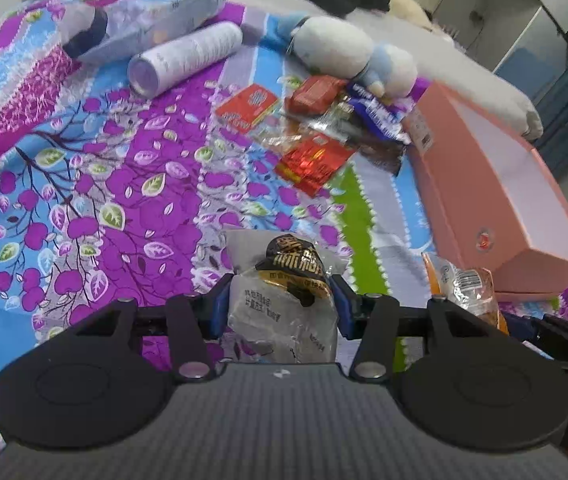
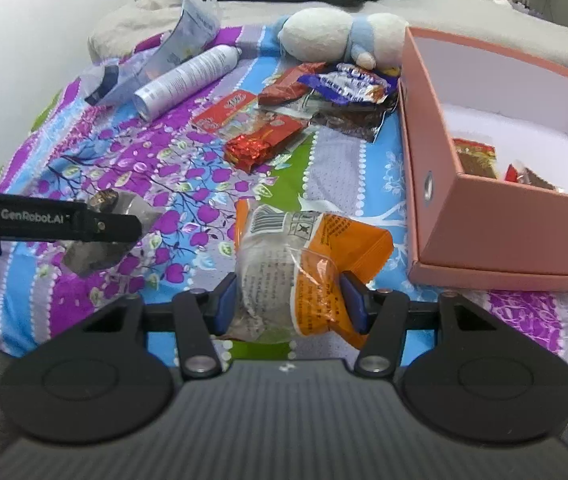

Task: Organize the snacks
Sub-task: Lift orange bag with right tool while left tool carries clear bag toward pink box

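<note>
In the left wrist view we see the left hand-held gripper [image 1: 282, 306] at bottom centre, its blue pads clamped on a clear plastic snack packet with a black-and-gold label [image 1: 284, 280]; the packet sticks up between the pads, clear of the purple-and-blue floral bedspread [image 1: 124, 184]. At right edge of that frame sits the long pink cardboard box [image 1: 495, 196], lid off, w/ a white lining.

In the right wrist view the right hand-held gripper [image 2: 289, 306] is likewise closed on a snack: an orange-and-clear plastic packet with printed text [image 2: 303, 256], pinched at its lower end (the rest fans up towards frame centre). The same pink box fills the right side here, just beside the held packet, and inside it we make out a brown-red packet [image 2: 477, 156] and a second small red-edged wrapper [image 2: 531, 174] on the white floor.

Upper centre of both views: a loose pile of snacks on the bedspread, incl. a shiny red foil packet [image 2: 264, 144], a flat red carton [image 2: 228, 114], a dark blue wrapper [image 2: 343, 82] and a dark brown bag [image 2: 351, 120]. Behind the pile lies a white-and-blue plush toy [image 2: 339, 36]; to its left a white cylindrical spray can [image 2: 188, 76] on its side and a clear zip pouch [image 2: 188, 32]. The left gripper's black arm crosses the left edge of the right view.
</note>
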`<action>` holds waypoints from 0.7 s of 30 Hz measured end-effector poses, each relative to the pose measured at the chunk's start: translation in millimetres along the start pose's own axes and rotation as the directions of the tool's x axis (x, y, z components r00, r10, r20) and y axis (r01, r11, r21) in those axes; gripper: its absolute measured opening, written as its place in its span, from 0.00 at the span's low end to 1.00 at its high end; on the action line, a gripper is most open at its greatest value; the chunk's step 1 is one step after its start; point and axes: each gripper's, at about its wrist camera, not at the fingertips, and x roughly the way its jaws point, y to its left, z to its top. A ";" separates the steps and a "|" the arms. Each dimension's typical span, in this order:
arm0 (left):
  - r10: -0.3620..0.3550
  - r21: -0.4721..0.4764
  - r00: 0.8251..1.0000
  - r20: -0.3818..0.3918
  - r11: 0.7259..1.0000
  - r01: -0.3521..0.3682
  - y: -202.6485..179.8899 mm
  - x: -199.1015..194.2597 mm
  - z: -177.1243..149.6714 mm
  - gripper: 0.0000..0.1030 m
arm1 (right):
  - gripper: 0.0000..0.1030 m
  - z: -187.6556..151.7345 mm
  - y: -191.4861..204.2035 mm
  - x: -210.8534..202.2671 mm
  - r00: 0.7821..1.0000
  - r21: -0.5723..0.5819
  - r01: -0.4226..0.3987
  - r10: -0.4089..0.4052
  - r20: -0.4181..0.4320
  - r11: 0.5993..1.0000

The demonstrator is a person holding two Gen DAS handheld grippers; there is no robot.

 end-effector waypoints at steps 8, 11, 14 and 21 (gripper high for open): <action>-0.038 0.027 0.996 0.079 0.999 0.036 -24.2 -29.9 11.3 0.54 | 0.55 10.2 -1.6 -28.7 0.997 0.003 0.008 -0.008 0.071 1.000; -0.046 0.038 0.994 0.102 0.998 0.042 -32.6 -39.3 17.0 0.54 | 0.55 17.8 -5.5 -38.1 0.996 0.025 -0.006 0.004 0.087 1.000; -0.058 0.049 0.990 0.125 0.997 0.053 -40.2 -47.8 22.5 0.54 | 0.55 25.3 -7.6 -50.5 0.993 0.028 -0.012 0.008 0.118 1.000; -0.061 0.062 0.988 0.141 0.997 0.053 -62.9 -60.0 32.0 0.54 | 0.55 41.3 -15.2 -73.7 0.982 0.017 0.000 -0.003 0.190 1.000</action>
